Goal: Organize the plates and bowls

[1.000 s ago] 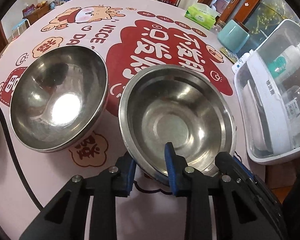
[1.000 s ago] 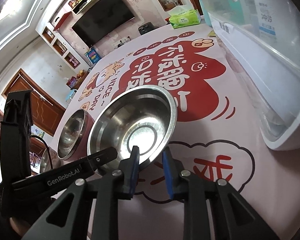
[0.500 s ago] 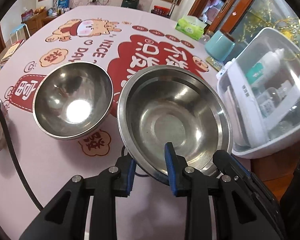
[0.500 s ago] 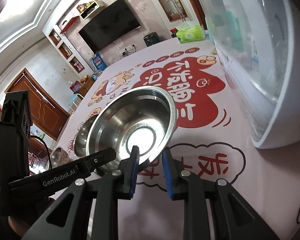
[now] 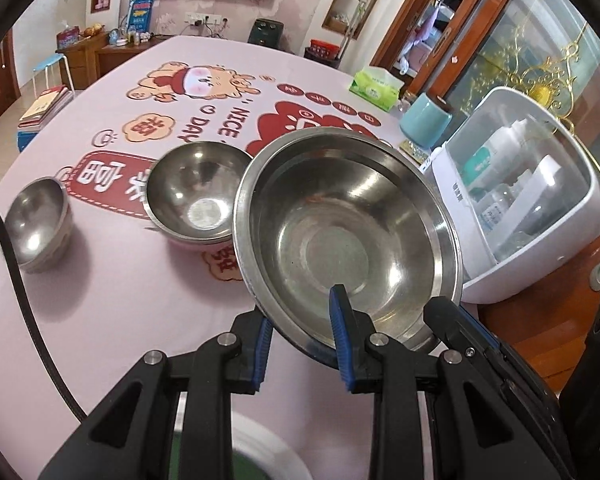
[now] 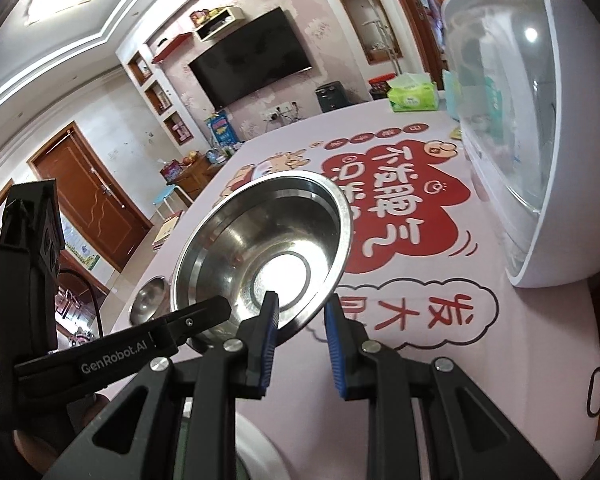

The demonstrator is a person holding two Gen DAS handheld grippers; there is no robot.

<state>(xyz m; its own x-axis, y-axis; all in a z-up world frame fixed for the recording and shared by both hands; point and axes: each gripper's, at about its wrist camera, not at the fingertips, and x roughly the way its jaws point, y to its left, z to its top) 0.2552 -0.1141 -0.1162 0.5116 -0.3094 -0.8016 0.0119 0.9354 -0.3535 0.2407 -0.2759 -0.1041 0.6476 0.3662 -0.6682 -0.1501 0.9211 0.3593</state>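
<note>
A large steel bowl (image 5: 348, 232) is held up above the table, tilted, by both grippers. My left gripper (image 5: 300, 328) is shut on its near rim, one blue pad inside and one outside. My right gripper (image 6: 302, 320) is shut on the rim of the same bowl (image 6: 260, 248) from the other side. A medium steel bowl (image 5: 196, 192) stands on the pink tablecloth behind and left of it. A small steel bowl (image 5: 36, 220) stands further left, and also shows in the right wrist view (image 6: 148, 300).
A white domed cabinet with bottles (image 5: 532, 192) stands at the table's right edge, large in the right wrist view (image 6: 540, 128). A teal cup (image 5: 424, 124) and a green tissue pack (image 5: 376, 88) are at the back. A white round rim (image 5: 260, 452) lies below the grippers.
Both grippers have lifted the large bowl up off the table and drawn it back. The medium bowl now sits lower and farther off, and the small bowl has come into view.
</note>
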